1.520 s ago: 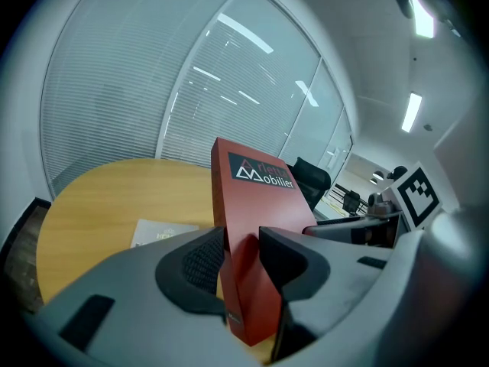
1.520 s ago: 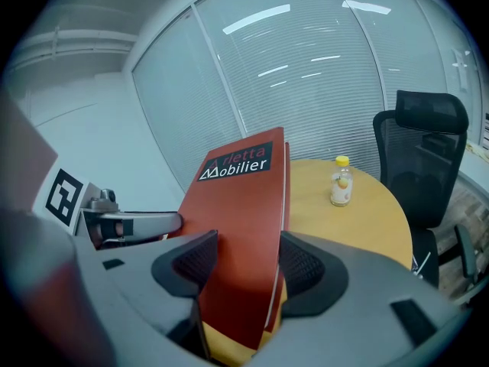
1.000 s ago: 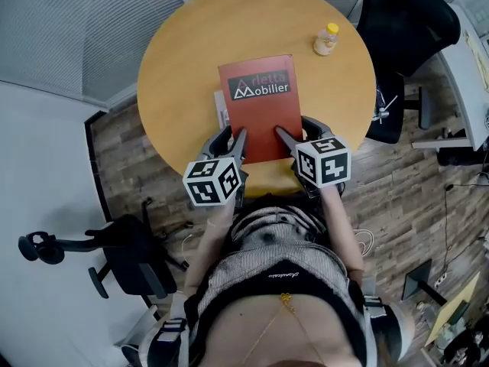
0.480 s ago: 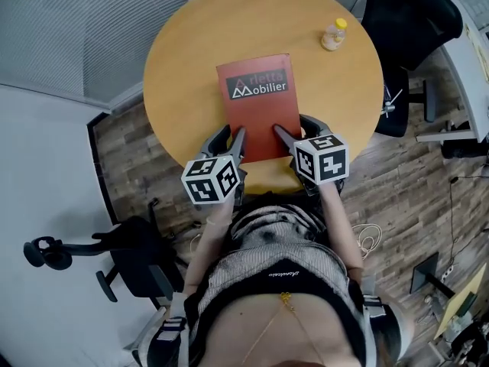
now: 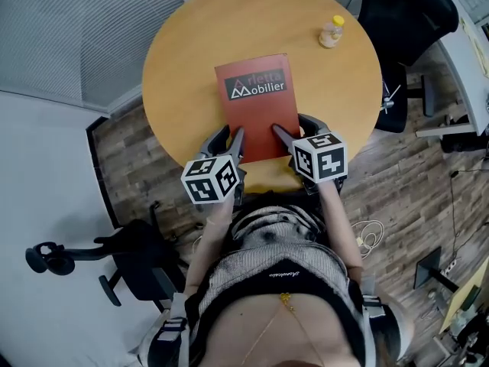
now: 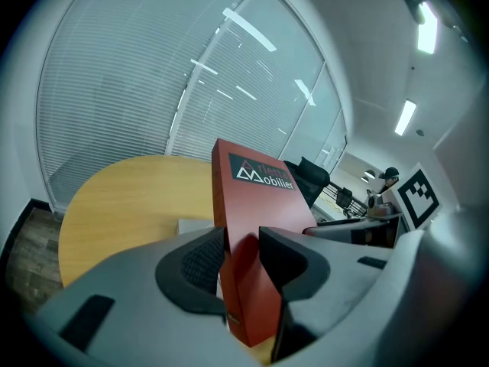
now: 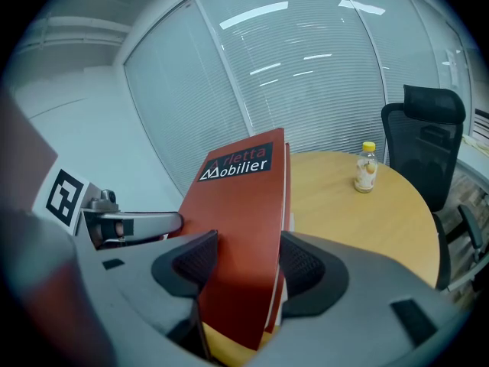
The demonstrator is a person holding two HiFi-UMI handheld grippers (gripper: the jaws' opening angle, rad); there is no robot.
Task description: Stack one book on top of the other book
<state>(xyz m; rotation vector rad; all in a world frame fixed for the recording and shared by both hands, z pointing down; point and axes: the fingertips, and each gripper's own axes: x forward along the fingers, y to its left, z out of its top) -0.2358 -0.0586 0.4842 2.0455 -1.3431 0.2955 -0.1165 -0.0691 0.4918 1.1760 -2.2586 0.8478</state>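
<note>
The left hand-held gripper is clamped on the near left corner of the red rectangular hardcover book. The right hand-held gripper grips its near right corner. A pale flat book shows just beneath the red one, beyond the left jaws. Both books are over the round wooden surface. A small yellow-capped bottle stands well beyond the right hand-held gripper.

the red book has a dark band at the end far from the left hand-held gripper and right hand-held gripper. on it, white "mobilier" under reddish letters, roughly "rletta". the label of the bottle beyond is unreadable.
</note>
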